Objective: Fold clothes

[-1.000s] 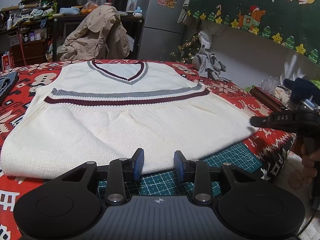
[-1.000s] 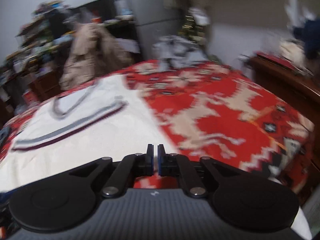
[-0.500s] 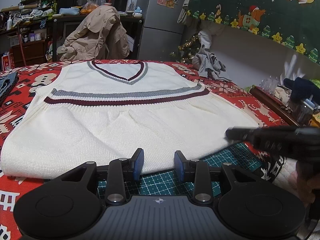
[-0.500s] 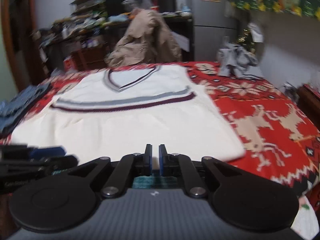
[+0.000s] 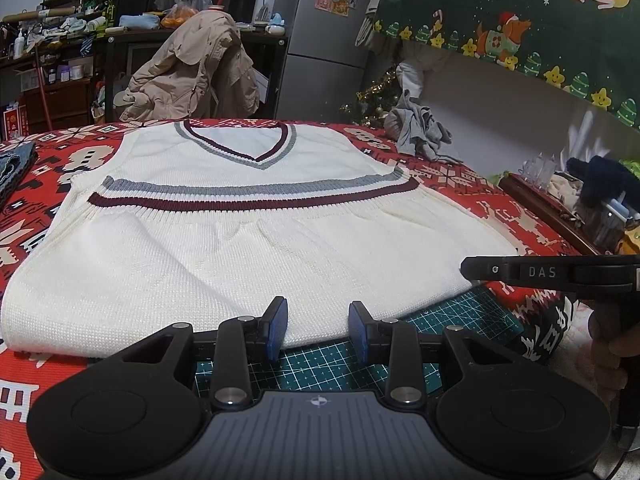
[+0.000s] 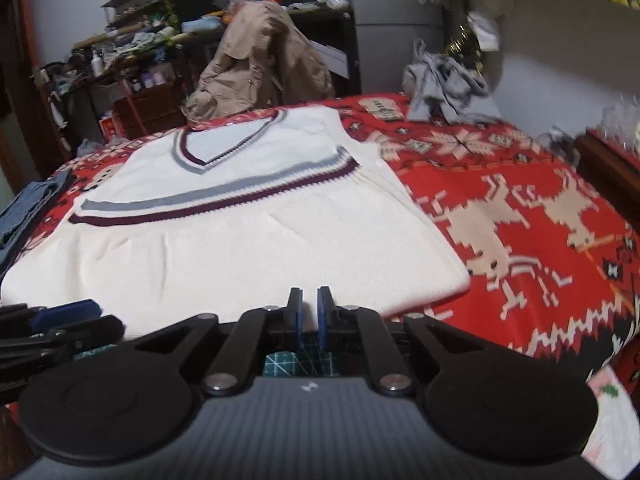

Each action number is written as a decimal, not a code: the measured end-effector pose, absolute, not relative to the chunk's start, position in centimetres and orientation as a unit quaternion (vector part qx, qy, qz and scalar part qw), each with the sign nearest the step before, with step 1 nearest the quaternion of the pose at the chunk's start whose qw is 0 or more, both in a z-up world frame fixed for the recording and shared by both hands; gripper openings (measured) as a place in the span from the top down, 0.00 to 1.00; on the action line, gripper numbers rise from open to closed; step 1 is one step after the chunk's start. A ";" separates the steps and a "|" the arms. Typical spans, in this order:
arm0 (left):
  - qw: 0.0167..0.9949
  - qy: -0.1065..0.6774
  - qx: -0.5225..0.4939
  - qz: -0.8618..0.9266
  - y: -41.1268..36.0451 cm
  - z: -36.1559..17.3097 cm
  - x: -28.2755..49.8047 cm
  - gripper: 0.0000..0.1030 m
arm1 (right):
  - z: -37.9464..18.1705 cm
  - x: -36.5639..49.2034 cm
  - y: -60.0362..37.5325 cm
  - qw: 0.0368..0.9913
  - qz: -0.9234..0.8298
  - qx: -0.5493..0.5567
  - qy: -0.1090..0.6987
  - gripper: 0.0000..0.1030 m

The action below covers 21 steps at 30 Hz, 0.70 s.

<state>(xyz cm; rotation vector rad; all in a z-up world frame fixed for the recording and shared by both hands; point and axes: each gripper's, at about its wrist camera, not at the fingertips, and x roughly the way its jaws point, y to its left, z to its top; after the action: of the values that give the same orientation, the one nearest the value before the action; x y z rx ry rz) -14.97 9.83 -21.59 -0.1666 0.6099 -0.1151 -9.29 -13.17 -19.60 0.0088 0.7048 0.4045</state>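
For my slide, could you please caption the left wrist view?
Open left gripper poised at the near hem of a cream vest.

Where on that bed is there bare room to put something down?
Mostly the red reindeer blanket, between the white vest and the wooden edge on the right. The far corner holds crumpled grey clothes; folded jeans crowd the other side.

We note a grey refrigerator (image 5: 320, 60) beside cluttered dark shelves (image 5: 80, 40). A green Christmas banner (image 5: 520, 20) hangs on the white wall (image 5: 500, 108).
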 end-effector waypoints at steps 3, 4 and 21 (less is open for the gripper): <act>0.949 0.300 -0.085 -0.057 9.9 -21.6 -15.0 0.68 | -19.7 -9.0 -14.0 0.922 0.177 0.012 0.343 0.94; 0.949 0.299 -0.085 -0.057 9.9 -21.6 -15.0 0.68 | -19.8 -8.8 -14.4 0.923 0.168 0.020 0.346 0.94; 0.949 0.299 -0.086 -0.058 9.9 -21.6 -15.0 0.68 | -19.8 -6.5 -18.3 0.931 0.105 0.076 0.342 0.89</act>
<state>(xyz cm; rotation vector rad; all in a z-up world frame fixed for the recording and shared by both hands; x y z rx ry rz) -15.03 9.95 -21.64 -0.1756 0.6082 -0.1170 -6.53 -18.35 -19.75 0.1564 0.7006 0.2156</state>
